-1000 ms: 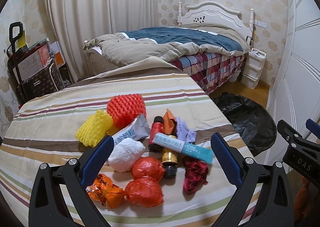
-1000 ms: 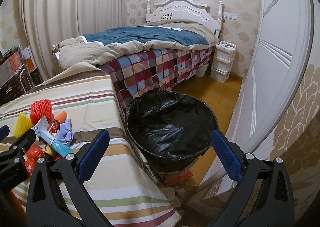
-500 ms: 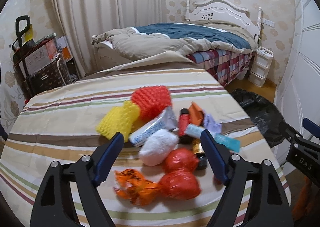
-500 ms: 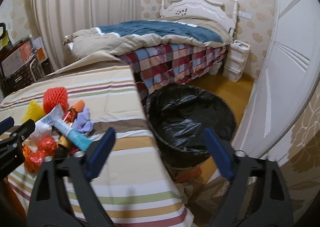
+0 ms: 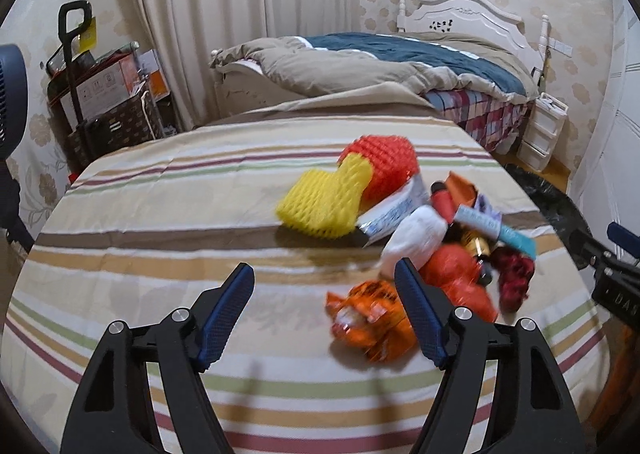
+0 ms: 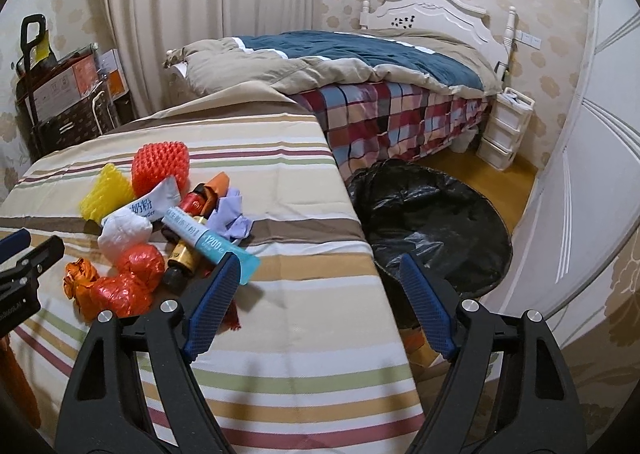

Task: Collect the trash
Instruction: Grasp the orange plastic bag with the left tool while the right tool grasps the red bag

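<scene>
1. My left hand-held gripper hangs over the striped worktop. Its jaws have just been closing but stand apart, with only bare cloth between them and nothing held.
2. The trash pile is my landmark. It lies on the worktop, just to the right of the left hand-held gripper's right finger, and looks blurred in the left wrist view.
3. At the pile's far edge a yellow foam net leans against a red foam net.
4. A white crumpled wad sits mid-pile, beside a white sachet.
5. A blue tube lies slantwise across a dark bottle, next to a lilac scrap.
6. At the pile's near edge lie two red crumpled bags and an orange wrapper, the wrapper touching or just beside the left finger; I cannot tell which.
7. My right hand-held gripper hangs to the right of the pile, over the worktop's edge. Its jaws have also just been closing, yet they stay parted and grip nothing.
8. A bin lined with a black bag stands on the floor to the right of the pile, just beside the worktop.
9. Beyond the pile stands a bed.
</scene>
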Tool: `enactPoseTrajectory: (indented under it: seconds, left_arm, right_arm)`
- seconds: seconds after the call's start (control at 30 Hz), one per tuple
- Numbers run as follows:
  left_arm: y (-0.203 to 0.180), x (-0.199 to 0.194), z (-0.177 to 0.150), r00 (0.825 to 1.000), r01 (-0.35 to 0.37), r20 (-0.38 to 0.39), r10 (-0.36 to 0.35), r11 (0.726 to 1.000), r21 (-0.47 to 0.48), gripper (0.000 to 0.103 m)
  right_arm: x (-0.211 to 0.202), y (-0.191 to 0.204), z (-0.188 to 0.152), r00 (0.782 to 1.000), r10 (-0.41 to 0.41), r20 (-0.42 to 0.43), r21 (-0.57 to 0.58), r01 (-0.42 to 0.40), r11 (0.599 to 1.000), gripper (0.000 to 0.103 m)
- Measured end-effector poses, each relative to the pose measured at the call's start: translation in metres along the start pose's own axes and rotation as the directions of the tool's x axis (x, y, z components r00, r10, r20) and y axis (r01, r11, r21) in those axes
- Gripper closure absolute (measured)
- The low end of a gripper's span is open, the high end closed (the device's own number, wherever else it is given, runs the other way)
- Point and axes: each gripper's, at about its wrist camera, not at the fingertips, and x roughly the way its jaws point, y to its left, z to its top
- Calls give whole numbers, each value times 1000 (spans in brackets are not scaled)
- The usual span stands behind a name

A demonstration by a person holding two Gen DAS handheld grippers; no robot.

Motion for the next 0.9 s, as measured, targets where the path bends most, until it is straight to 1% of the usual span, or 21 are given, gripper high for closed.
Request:
enactPoseTrajectory:
  seconds: [0.2,0.3,0.47,0.63,0.67,0.77,0.9]
  left_arm:
    - [2,-2,-3,1000,14,1,-14,1000,-2,30]
    - [3,0,-7,1000,26,-11,-26,1000,-3,30]
    - [0,4,-14,998,43,-34,-43,999,-7,25]
    - [-4,12,-16,998,28,-49,-27,999,18,21]
    - [-3,14,-16,998,35,-55,-35,999,9,19]
    - [-1,17,-14,996,54,-67,-55,998,-20,18]
    - [-5,17,-16,994,83,-72,-84,996,-20,18]
  right_arm:
    - [-3,2,-1,1000,-2,-7,-12,2,1000,23]
    - [-3,4,-4,1000,-2,-7,-16,2,1000,23]
    - [0,7,-6,1000,5,-17,-17,-5,1000,23]
    - [2,11,-7,1000,9,-22,-22,-10,1000,23]
    - [2,11,-7,1000,10,-23,-23,-11,1000,23]
    - [3,12,-8,1000,12,-29,-23,-13,1000,23]
    - [4,14,-9,999,16,-31,-25,-17,1000,23]
